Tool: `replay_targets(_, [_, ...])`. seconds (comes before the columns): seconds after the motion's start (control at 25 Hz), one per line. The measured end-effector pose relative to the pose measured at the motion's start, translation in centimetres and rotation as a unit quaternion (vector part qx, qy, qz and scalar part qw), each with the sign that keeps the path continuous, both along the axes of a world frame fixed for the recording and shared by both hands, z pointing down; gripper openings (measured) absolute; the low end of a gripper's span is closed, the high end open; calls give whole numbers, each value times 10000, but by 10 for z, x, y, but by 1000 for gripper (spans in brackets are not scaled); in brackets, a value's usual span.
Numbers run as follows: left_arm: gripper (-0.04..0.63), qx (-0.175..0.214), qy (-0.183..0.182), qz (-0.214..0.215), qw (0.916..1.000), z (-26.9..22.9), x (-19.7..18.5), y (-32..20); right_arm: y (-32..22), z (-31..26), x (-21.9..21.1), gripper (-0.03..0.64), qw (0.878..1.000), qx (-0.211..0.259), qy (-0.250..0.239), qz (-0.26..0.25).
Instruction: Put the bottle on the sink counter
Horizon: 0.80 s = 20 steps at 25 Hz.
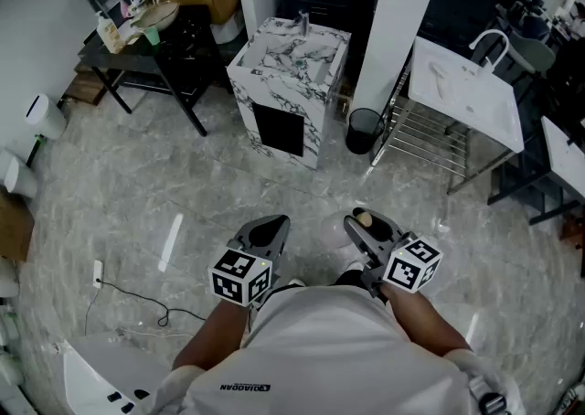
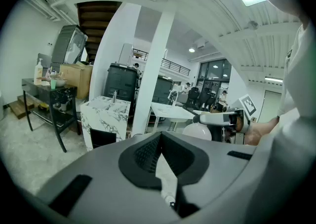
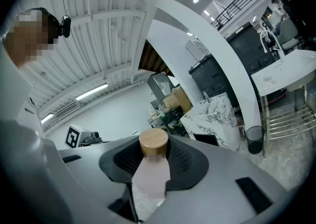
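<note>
Right tool (image 3: 154, 154) has its jaws partly closed on the pale pink translucent bottle (image 3: 150, 173). The pads press its body just behind the cap, and the bottle lies along the jaws instead of hanging upright. The left tool (image 2: 160, 144) has its jaws together on nothing, so no second grip backs up the first.

Both tools are held over the grey marble-patterned floor (image 1: 183, 185), well apart from any sink. A long carry on a smooth, rounded body could let the bottle creep forward out of the pads, and a fall onto that hard floor would probably crack it.

The white-and-black veined marble sink counter (image 1: 239, 84) looks like the goal. Most of its top is basin, so a bottle set near that edge could tip in.

A white slanted basin top on a wire frame (image 1: 462, 93) stands to its right and could be taken for the target. Its tilt would send the bottle sliding.

The black mesh waste bin (image 1: 365, 130) stands between the two and could be kicked on the way in.

The round wooden cap (image 3: 153, 142) leads, so the bottle has to be turned base-down before release or it will land on its side and roll.
</note>
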<state>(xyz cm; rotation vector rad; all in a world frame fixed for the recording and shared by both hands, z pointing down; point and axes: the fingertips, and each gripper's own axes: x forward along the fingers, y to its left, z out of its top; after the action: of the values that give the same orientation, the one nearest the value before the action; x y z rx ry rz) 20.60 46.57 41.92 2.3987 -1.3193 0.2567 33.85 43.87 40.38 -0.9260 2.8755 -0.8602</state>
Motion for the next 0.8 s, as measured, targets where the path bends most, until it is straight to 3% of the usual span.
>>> replay_targets(0.8, [14, 102, 40, -49, 9999, -7, -9, 3, 6, 1, 0, 158, 9998, -107, -150, 105])
